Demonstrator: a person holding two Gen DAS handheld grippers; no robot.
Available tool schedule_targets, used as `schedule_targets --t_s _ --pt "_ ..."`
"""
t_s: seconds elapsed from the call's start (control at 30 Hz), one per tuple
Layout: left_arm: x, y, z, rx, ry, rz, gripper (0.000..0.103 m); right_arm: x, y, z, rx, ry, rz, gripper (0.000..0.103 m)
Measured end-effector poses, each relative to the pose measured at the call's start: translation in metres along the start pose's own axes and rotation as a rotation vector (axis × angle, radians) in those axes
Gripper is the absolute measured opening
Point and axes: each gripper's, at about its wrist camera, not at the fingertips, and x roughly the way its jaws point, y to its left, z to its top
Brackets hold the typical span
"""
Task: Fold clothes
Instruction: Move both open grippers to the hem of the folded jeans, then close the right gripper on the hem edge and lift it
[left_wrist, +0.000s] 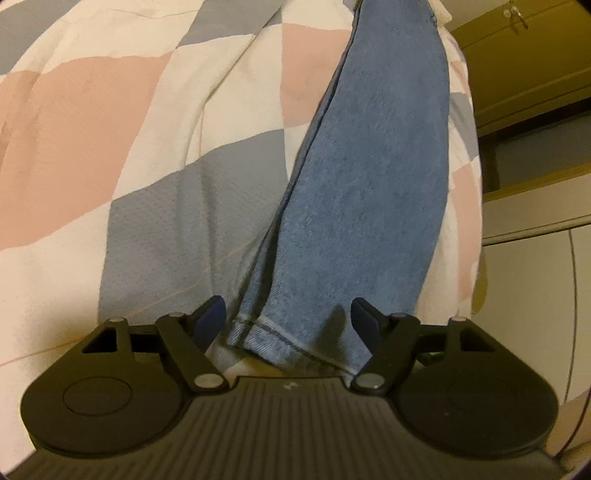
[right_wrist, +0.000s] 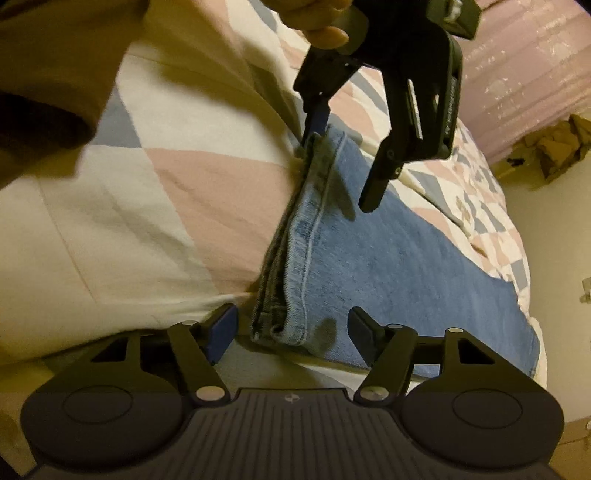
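The left claw (left_wrist: 288, 317) stands spread wide, its black linkage arms ending in dark blue pads, and the hemmed end of the folded jeans (left_wrist: 365, 192) sits between them without either pad pressing it. The denim is a faded, mottled blue with a stitched cuff and several stacked layers showing along its left edge. It runs away from the claw as a long narrow strip across a quilt (left_wrist: 122, 122) of pink, grey and cream diamonds, lightly wrinkled, on the bed. The far end of the jeans is cut off at the top of the left view.

The right claw (right_wrist: 291, 325) is likewise spread, with the other corner of the same hem lying between its pads; the stacked cuff edges look frayed and blurred. Beyond, the left claw appears from the side, a hand (right_wrist: 317, 18) gripping its handle, one blue pad touching the far hem corner. A brown sleeve (right_wrist: 55, 66) blurs the upper left.
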Motion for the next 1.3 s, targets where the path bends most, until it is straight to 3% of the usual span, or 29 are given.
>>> schedule_targets --t_s 0.1,0.2,0.3,0.37,0.4,0.43,0.47,0.5,0.67,0.83,1.0,1.13,1.23,1.27,1.3 --pt "-0.001 0.006 0.001 -0.008 0.005 -0.026 0.055 0.003 -0.002 0.0 0.013 0.007 -0.005 0.066" --pt "0.002 0.013 0.002 -0.028 0.016 -0.029 0.052 0.009 -0.002 0.0 0.005 0.008 -0.02 0.066" --pt "0.009 0.01 0.003 -0.021 0.021 -0.01 0.051 0.017 0.001 0.0 -0.018 -0.002 -0.039 0.066" --pt "0.01 0.001 0.003 0.008 0.016 0.03 0.044 0.02 0.003 -0.001 -0.038 -0.014 -0.049 0.064" --pt "0.009 -0.001 0.001 0.011 0.012 0.035 0.038 0.02 0.001 -0.001 -0.044 -0.019 -0.038 0.055" --pt "0.007 -0.002 0.001 -0.003 0.007 0.031 0.033 0.019 -0.001 -0.001 -0.044 -0.021 -0.012 0.039" --pt "0.004 -0.002 0.001 -0.018 0.001 0.026 0.026 0.018 -0.007 -0.001 -0.035 -0.021 0.007 0.033" --pt "0.001 -0.002 0.001 -0.036 -0.002 0.024 0.024 0.017 -0.014 -0.002 -0.022 -0.021 0.02 0.016" --pt "-0.018 -0.006 0.005 -0.142 -0.04 0.014 0.022 -0.004 -0.063 -0.008 0.116 -0.045 0.095 0.015" --pt "-0.031 0.012 0.003 -0.374 -0.087 0.031 0.027 -0.01 -0.106 -0.017 0.278 -0.06 0.224 0.015" --pt "-0.059 0.007 -0.035 -0.595 -0.188 -0.014 0.073 -0.017 -0.11 -0.013 0.263 -0.075 0.26 0.015" --pt "-0.047 -0.008 -0.062 -0.692 -0.198 -0.05 0.076 -0.025 -0.099 -0.011 0.245 -0.079 0.27 0.015" --pt "-0.028 -0.01 -0.059 -0.674 -0.213 -0.043 0.076 -0.027 -0.095 -0.009 0.22 -0.082 0.273 0.015" --pt "-0.021 -0.011 -0.057 -0.667 -0.218 -0.04 0.067 -0.027 -0.093 -0.009 0.212 -0.08 0.269 0.015" --pt "-0.015 -0.011 -0.056 -0.661 -0.223 -0.037 0.034 -0.027 -0.092 -0.009 0.204 -0.079 0.265 0.015"
